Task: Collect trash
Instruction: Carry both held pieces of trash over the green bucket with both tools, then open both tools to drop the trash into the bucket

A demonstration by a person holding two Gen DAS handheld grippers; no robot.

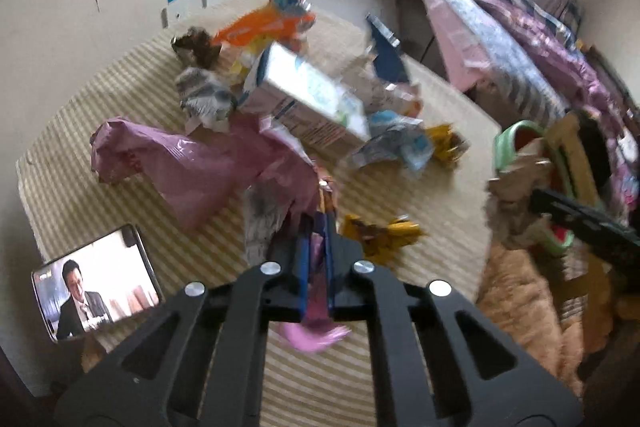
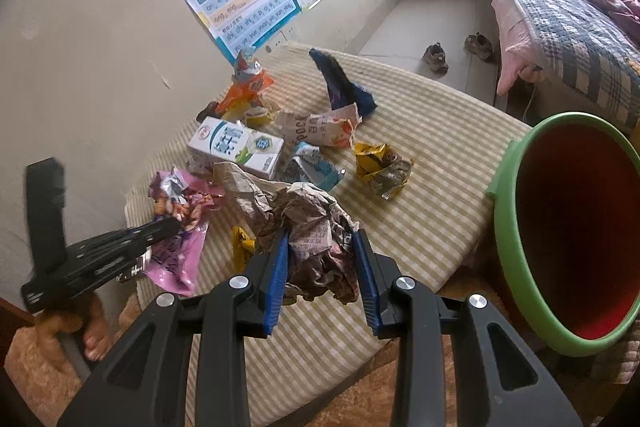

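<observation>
in the left wrist view your left gripper (image 1: 318,227) has its jaws pinched tight on the crinkled pink plastic wrapper (image 1: 180,163), near the striped table's (image 1: 440,195) front edge. in the right wrist view your right gripper (image 2: 322,247) clamps the crumpled brown newspaper ball (image 2: 316,227), jaws half apart, with the green-rimmed red bucket (image 2: 520,251) just past the table's right edge.
</observation>
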